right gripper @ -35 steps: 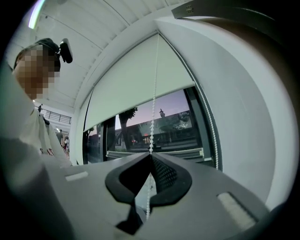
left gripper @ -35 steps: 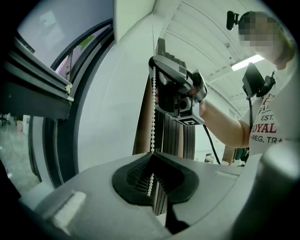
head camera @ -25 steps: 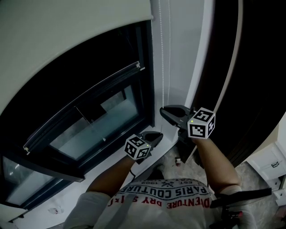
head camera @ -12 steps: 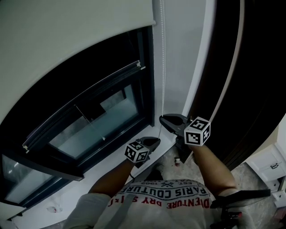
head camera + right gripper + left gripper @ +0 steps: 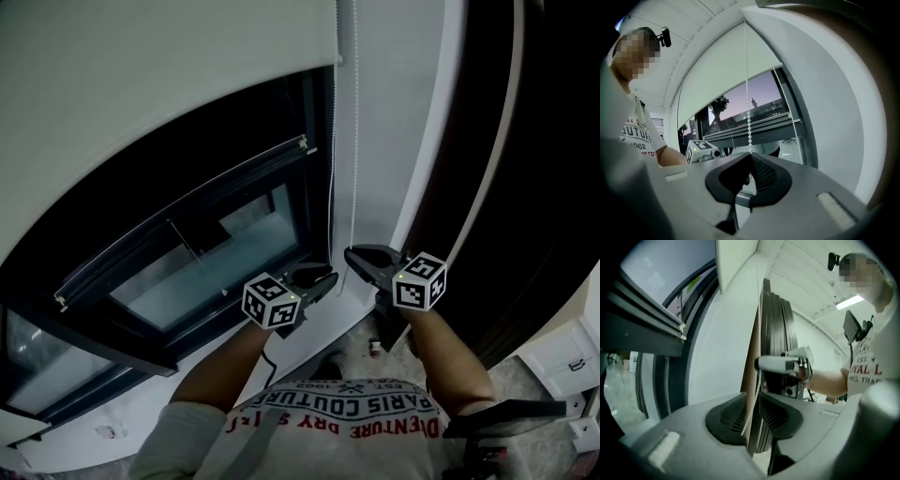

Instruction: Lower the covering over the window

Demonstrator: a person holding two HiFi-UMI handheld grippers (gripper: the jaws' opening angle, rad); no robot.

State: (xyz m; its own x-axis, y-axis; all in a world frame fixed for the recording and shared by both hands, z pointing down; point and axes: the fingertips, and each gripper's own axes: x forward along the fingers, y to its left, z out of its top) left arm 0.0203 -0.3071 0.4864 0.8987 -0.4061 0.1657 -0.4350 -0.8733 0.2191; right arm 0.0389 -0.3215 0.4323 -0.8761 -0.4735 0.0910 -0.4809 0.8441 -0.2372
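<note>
Right gripper [image 5: 750,158] clamped on bead chain [image 5: 748,103] in its view; head view's contact unclear.

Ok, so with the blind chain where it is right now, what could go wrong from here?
1. The left tool has just been opening its jaws. The window-side strand runs between them ungripped, so it could swing clear before the next grab.
2. Only the right tool is shut on the wall-side strand. A slip there might stall the blind with the window mostly uncovered.
</note>
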